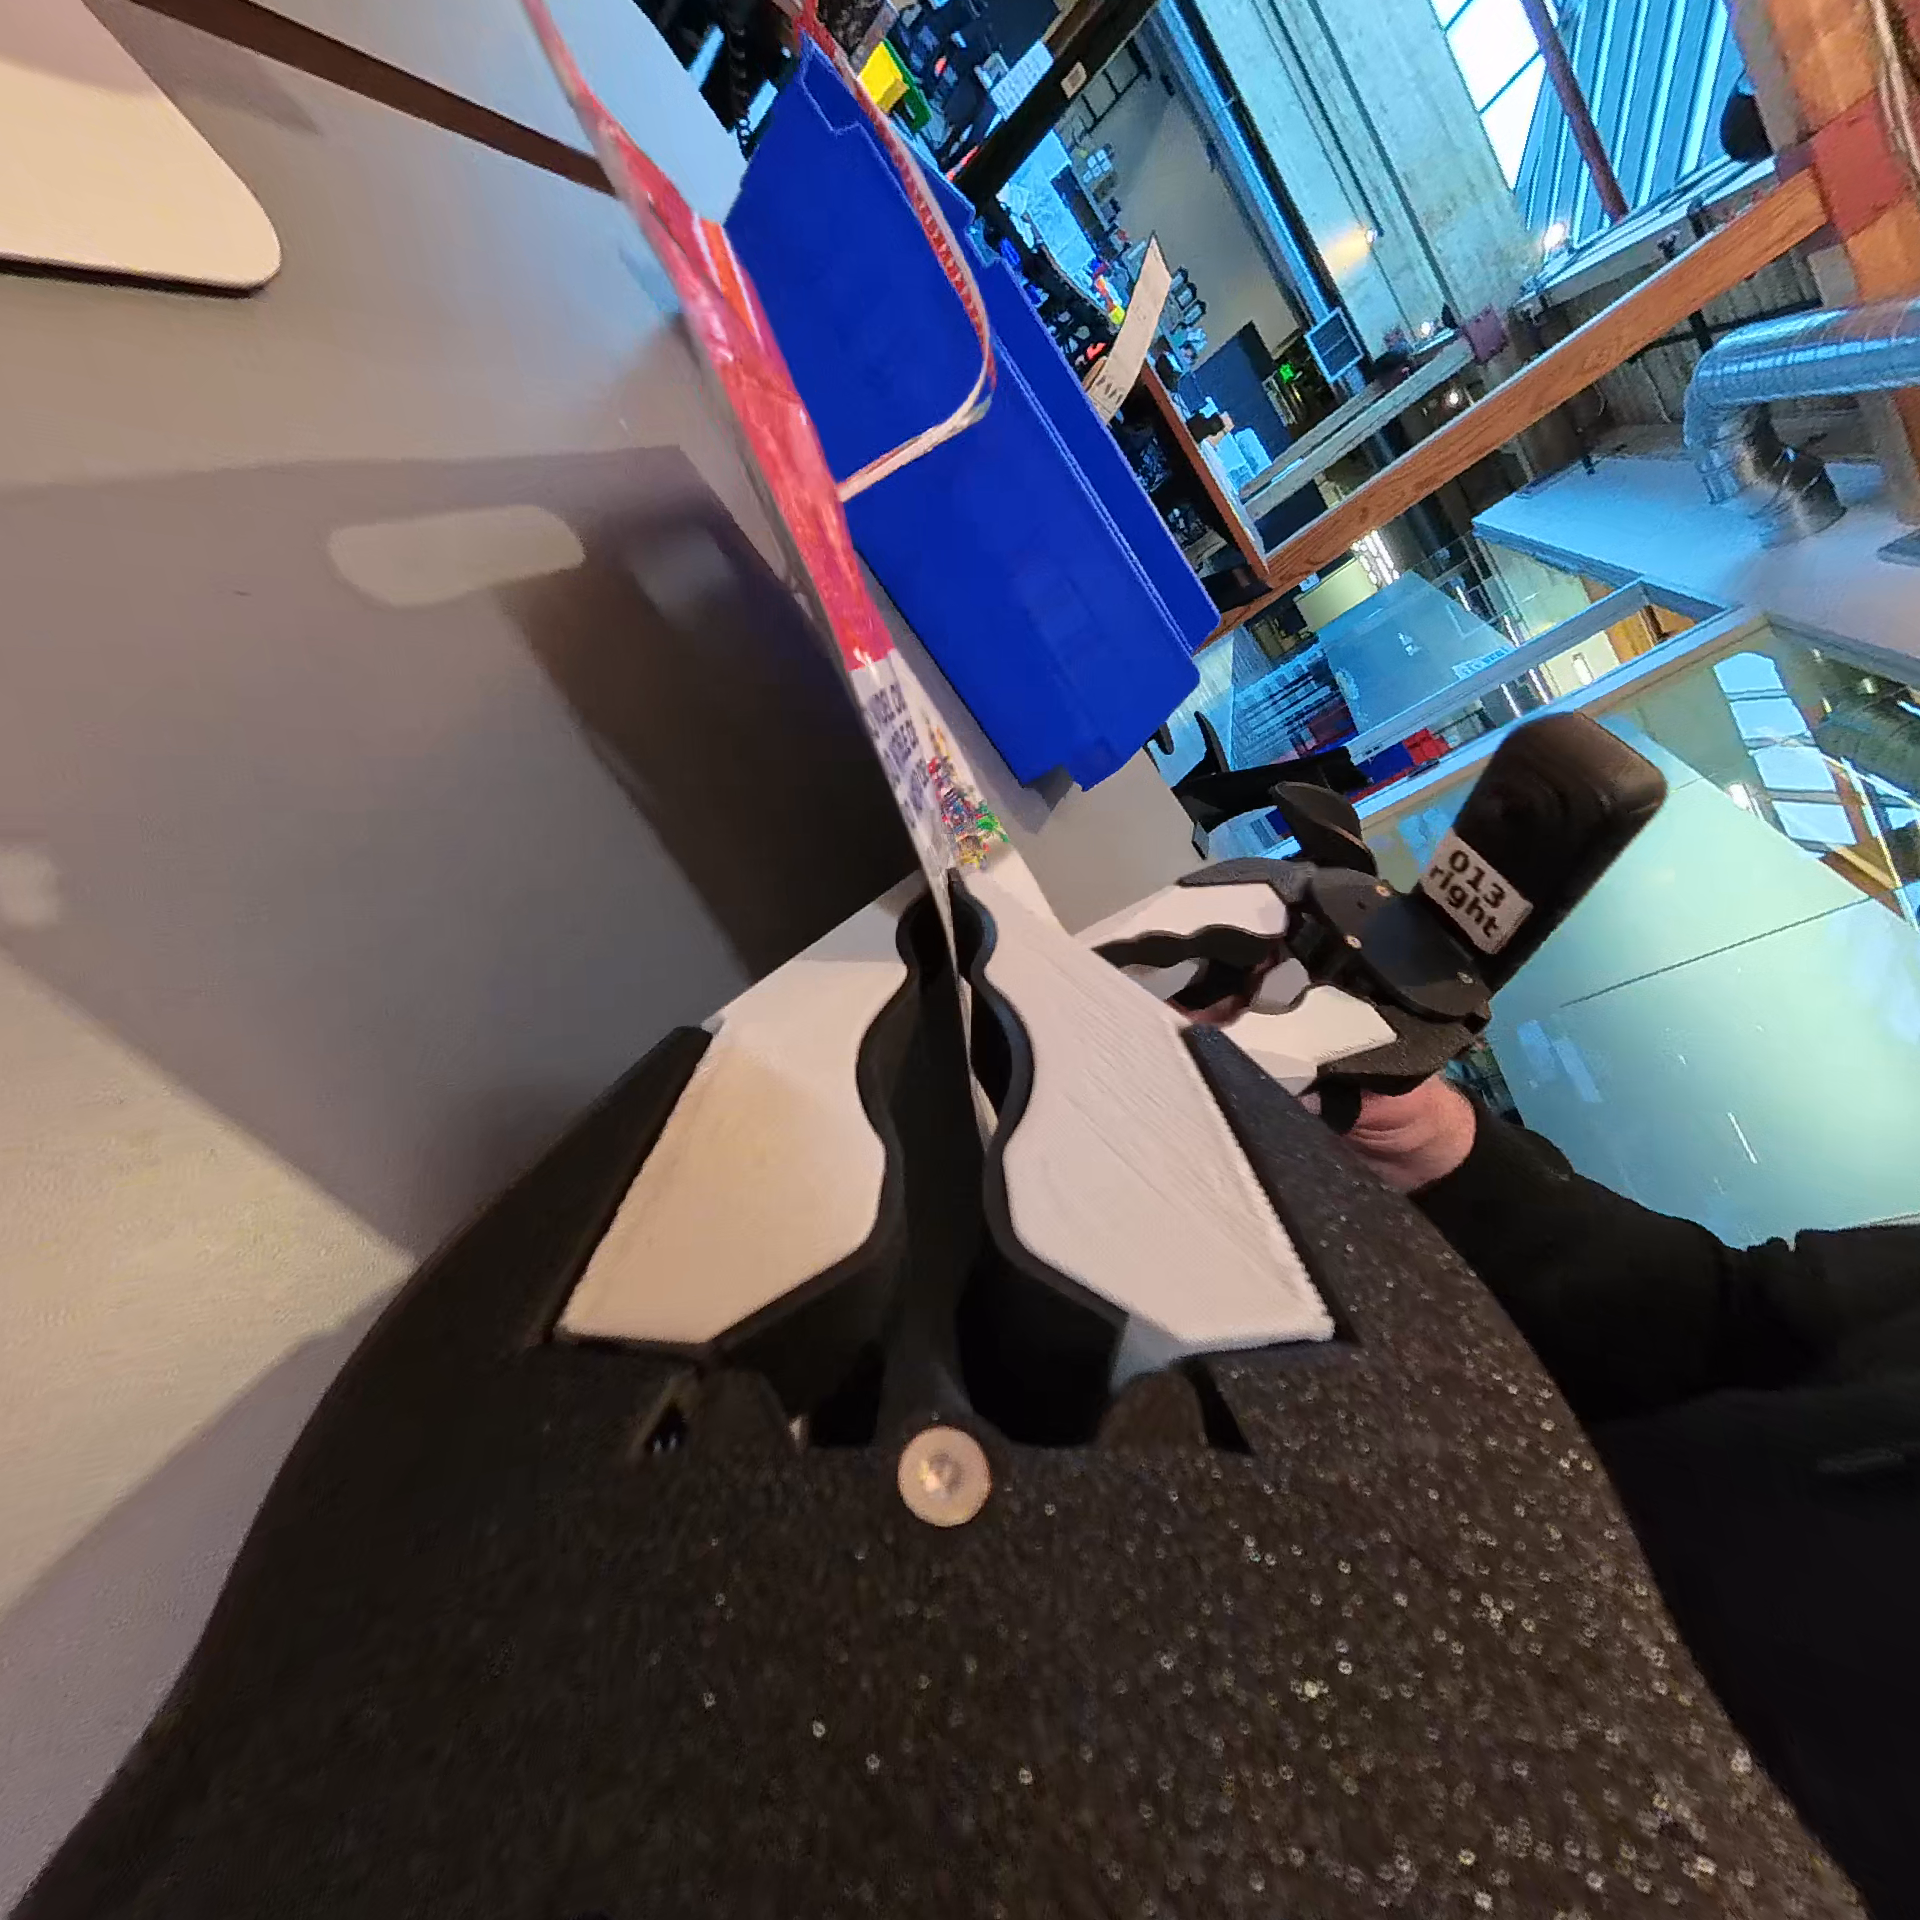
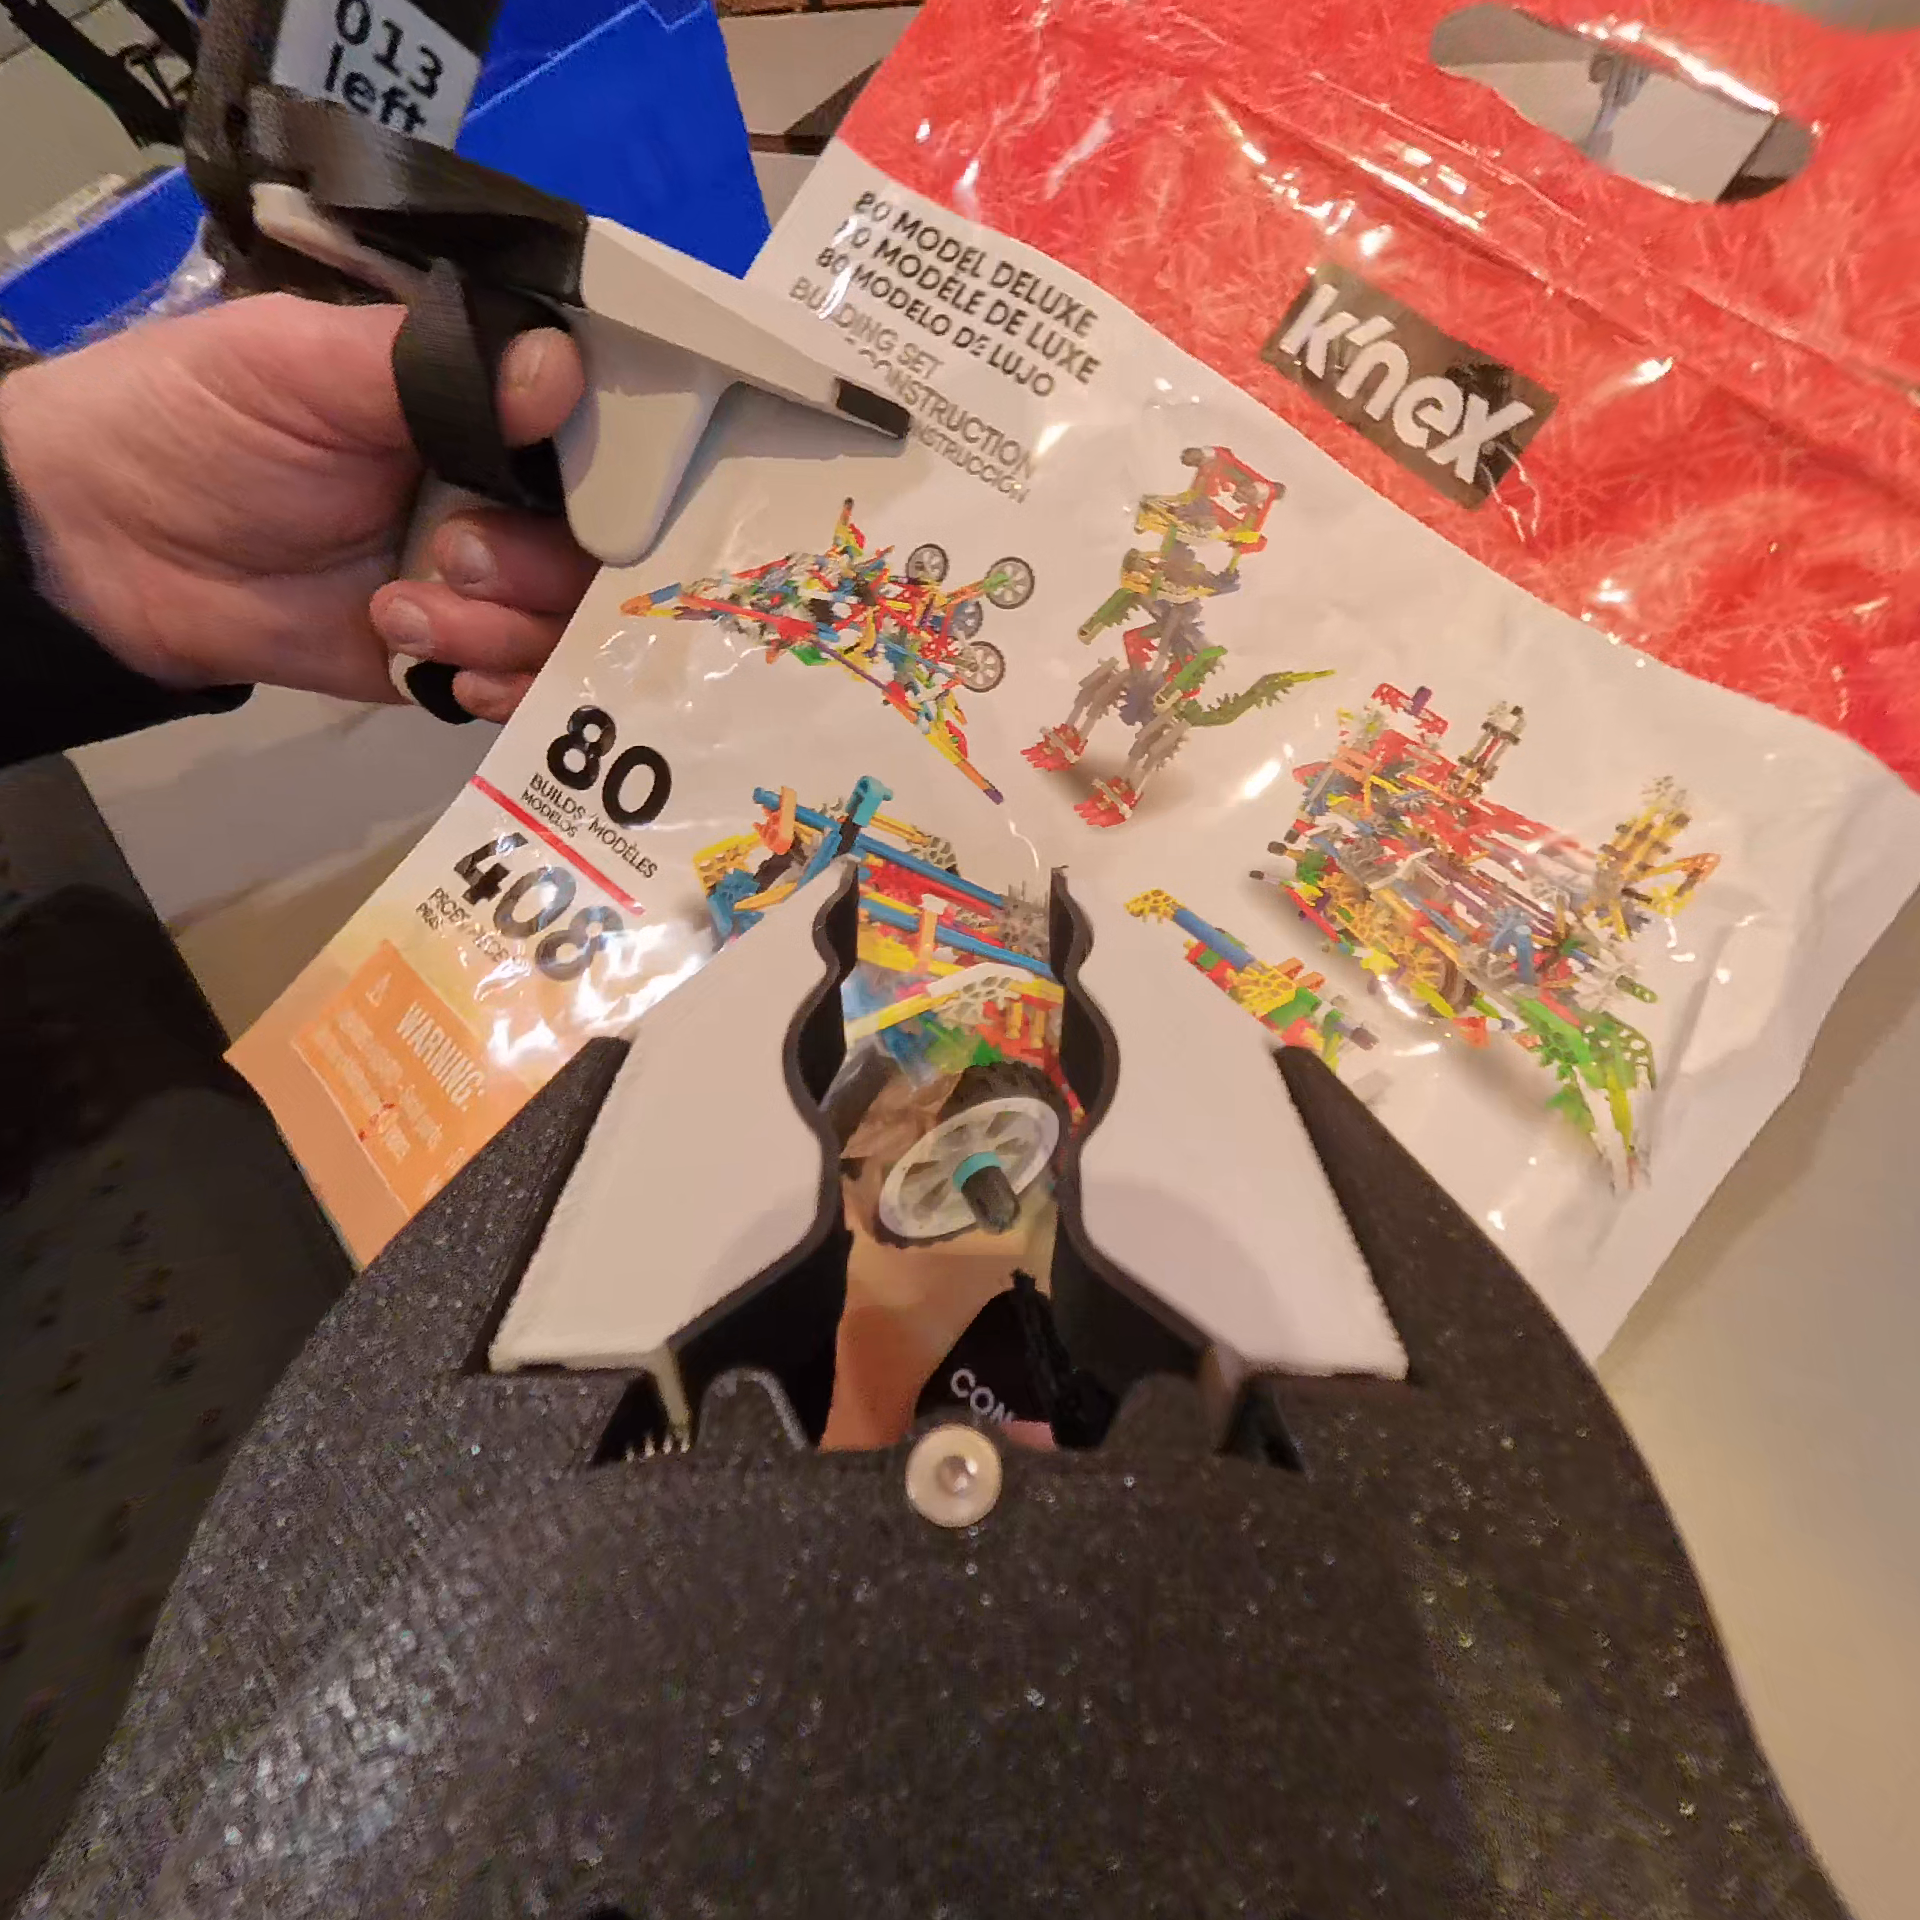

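Observation:
A flat plastic toy bag [image 2: 1351, 675], red at the top and white with printed models below, hangs above the table. My left gripper [image 1: 951, 899] is shut on the bag's edge, and in its view the bag [image 1: 769, 343] appears edge-on. The left gripper also shows in the right wrist view [image 2: 873, 410], pinching the bag's upper left edge. My right gripper [image 2: 954, 904] faces the bag's lower front. Its jaws stand partly apart around a small grey toy wheel [image 2: 966, 1158] with a teal hub. The right gripper shows in the left wrist view [image 1: 1174, 966], beside the bag.
A blue bin [image 1: 935, 416] stands just behind the bag and also shows in the right wrist view [image 2: 623, 125]. The grey table [image 1: 312, 727] stretches away to the left, with a flat white base [image 1: 104, 156] at its far end. A person's hand [image 2: 208, 499] grips the left tool. Shelves fill the background. The left gripper's tips are roughly 10 cm from the right gripper's.

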Available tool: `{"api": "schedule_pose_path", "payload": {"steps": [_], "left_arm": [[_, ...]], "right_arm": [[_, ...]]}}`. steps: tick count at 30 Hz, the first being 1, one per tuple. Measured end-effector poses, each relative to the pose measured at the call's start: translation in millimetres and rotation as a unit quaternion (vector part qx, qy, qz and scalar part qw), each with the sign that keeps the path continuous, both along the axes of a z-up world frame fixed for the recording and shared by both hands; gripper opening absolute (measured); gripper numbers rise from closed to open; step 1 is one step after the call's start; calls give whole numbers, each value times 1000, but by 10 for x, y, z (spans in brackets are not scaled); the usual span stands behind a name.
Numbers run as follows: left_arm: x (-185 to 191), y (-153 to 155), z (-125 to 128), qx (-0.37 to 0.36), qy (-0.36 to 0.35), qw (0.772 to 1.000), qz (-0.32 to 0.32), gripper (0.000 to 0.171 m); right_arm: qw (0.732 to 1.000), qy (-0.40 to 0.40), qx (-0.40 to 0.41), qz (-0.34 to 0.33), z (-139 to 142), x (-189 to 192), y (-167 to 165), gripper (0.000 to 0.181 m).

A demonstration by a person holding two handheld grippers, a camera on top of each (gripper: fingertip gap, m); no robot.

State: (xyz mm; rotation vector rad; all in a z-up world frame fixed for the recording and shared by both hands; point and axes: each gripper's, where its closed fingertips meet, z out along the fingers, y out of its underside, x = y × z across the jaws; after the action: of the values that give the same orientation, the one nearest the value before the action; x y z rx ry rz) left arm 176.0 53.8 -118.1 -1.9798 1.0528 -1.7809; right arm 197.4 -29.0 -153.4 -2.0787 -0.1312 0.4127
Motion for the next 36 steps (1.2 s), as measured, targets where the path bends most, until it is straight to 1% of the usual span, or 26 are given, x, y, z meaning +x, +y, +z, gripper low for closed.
{"api": "schedule_pose_path", "payload": {"steps": [3, 6, 11, 15, 18, 22, 24, 26, 28, 31, 33, 35, 36], "left_arm": [[-1, 16, 50, 6, -9, 1000, -2, 0], [-11, 29, 96, 12, -18, 1000, -7, 0], [-51, 90, 57, 23, -8, 1000, -4, 0], [-95, 227, -87, 36, 22, 999, 12, 0], [-153, 390, -247, 46, 56, 997, 37, 0], [-234, 509, -419, 41, 93, 993, 57, 2], [-236, 514, -371, 46, 78, 994, 60, 0], [-237, 496, -310, 79, 66, 993, 55, 0], [-227, 453, -192, 108, 42, 992, 47, 0], [-234, 330, 64, 165, -9, 986, 20, 0], [-267, 208, 285, 200, -54, 978, -7, 0], [-316, 125, 524, 206, -97, 973, -24, 0], [-346, 97, 642, 205, -118, 971, -31, 0]], "right_arm": [[1000, -22, 10, -1, 56, -25, -23, 33], [1000, -24, 1, 2, 32, -57, -60, 33], [999, -36, 1, 4, -11, -96, -103, 33], [999, -47, -7, 17, -64, -179, -110, 33], [998, -46, -25, 30, -177, -273, -99, 34], [995, -80, -43, 43, -269, -344, -80, 35], [995, -80, -43, 46, -266, -374, -69, 35], [996, -78, -33, 42, -230, -370, -57, 35], [997, -70, -25, 25, -175, -304, -46, 37], [998, -50, -6, -34, -54, -35, -3, 45], [997, -27, 12, -74, 51, 178, 16, 49], [995, 8, 18, -95, 111, 336, 21, 56], [994, 26, 26, -103, 153, 404, 26, 57]]}}
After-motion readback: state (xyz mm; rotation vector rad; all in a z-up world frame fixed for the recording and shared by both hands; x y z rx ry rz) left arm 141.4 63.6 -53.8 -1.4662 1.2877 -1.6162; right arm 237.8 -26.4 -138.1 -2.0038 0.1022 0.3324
